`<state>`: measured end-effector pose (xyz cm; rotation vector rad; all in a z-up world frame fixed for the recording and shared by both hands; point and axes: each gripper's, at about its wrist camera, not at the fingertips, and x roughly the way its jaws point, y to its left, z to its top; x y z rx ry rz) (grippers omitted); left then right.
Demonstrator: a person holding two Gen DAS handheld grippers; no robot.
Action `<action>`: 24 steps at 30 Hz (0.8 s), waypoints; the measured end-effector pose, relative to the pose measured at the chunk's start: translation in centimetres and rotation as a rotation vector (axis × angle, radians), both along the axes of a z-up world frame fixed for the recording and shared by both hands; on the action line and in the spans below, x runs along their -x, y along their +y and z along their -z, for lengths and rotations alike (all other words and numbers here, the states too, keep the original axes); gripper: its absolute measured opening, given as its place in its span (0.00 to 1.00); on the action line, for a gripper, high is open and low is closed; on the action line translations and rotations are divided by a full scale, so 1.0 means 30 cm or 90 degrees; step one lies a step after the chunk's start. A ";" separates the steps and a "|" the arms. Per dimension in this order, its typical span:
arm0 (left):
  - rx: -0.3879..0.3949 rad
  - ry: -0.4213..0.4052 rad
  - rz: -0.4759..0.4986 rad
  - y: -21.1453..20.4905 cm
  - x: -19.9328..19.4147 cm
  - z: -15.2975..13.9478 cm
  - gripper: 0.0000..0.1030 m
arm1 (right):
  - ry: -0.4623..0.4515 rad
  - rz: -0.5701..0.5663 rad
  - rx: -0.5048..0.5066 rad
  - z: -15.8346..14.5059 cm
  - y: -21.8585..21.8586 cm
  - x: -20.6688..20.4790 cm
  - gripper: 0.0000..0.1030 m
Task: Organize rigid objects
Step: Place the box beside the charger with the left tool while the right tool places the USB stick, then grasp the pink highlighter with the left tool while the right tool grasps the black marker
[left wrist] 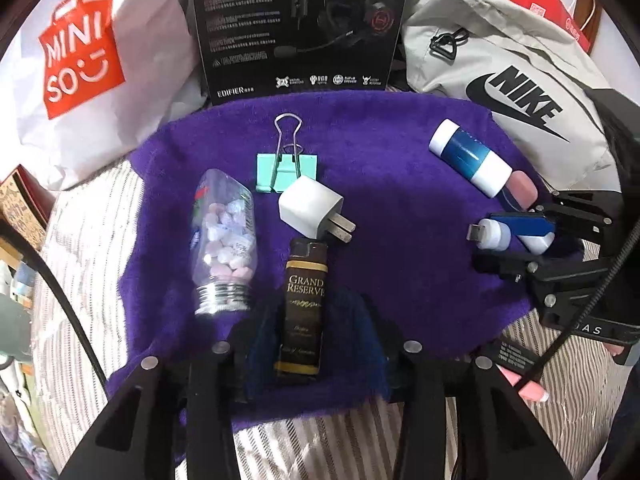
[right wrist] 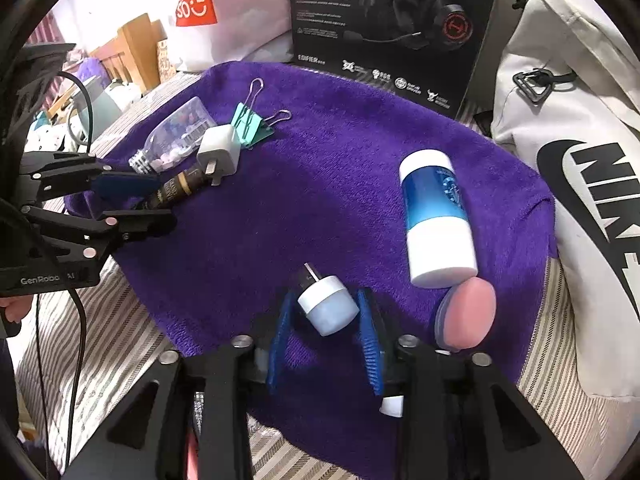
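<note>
One purple towel (left wrist: 400, 272) | striped bedding (left wrist: 92, 248) | bags behind (left wrist: 520, 64)

Light on my purple towel (left wrist: 400, 152) is soft and even, with only faint shadows beside things. The white shopping bag (left wrist: 120, 128) glares, nearly blown out. Both fisheye views bend hard toward their dark rims, and my nearest fingers (right wrist: 370, 344) blur slightly.

Layout around the charger plug (left wrist: 310, 212) on the towel (left wrist: 384, 184)

Binder clip (left wrist: 286, 170) just behind, touching; pill bottle (left wrist: 226, 240) left; lighter (left wrist: 304, 304) in front; capped tube (left wrist: 470, 156) well right; headset box (left wrist: 298, 24) behind towel.
</note>
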<state>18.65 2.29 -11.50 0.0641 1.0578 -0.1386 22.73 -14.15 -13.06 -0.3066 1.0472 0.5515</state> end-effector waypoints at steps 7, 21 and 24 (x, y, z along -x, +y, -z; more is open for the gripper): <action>0.017 -0.043 -0.006 0.007 0.090 -0.106 0.53 | 0.016 0.035 -0.015 -0.031 -0.047 0.029 0.54; 0.090 -0.013 0.041 -0.191 0.271 -0.024 0.58 | -0.037 0.150 -0.072 -0.152 -0.332 0.378 0.70; 0.108 -0.005 0.063 -0.262 0.276 -0.011 0.58 | -0.030 0.181 -0.099 -0.141 -0.394 0.458 0.70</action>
